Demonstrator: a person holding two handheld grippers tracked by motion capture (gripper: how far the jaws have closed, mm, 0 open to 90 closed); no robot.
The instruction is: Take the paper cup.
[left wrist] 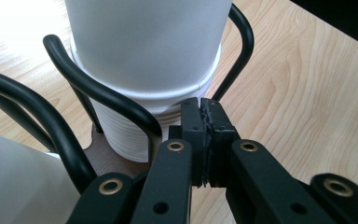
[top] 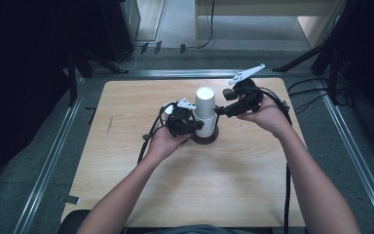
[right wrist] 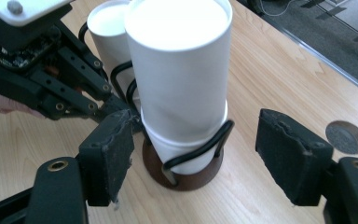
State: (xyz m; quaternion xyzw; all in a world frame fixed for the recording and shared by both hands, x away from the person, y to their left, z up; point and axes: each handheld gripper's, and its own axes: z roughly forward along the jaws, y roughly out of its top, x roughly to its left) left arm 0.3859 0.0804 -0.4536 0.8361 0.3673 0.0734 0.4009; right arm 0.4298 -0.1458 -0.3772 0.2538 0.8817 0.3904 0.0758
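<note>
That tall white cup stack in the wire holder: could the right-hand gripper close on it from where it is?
Probably yes. The right gripper is open, its pads on either side of the white cup stack, with nothing between them. The left gripper is shut at the wire holder, low and off to the side.

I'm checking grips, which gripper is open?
The right gripper, jaws spread wide near the white cups; the left gripper has jaws pressed together.

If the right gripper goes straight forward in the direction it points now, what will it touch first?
Most likely the upside-down white cup stack. The right gripper is open, its jaws to either side of the stack's lower part, just above the black wire holder on the brown base. Depth is unclear.
</note>
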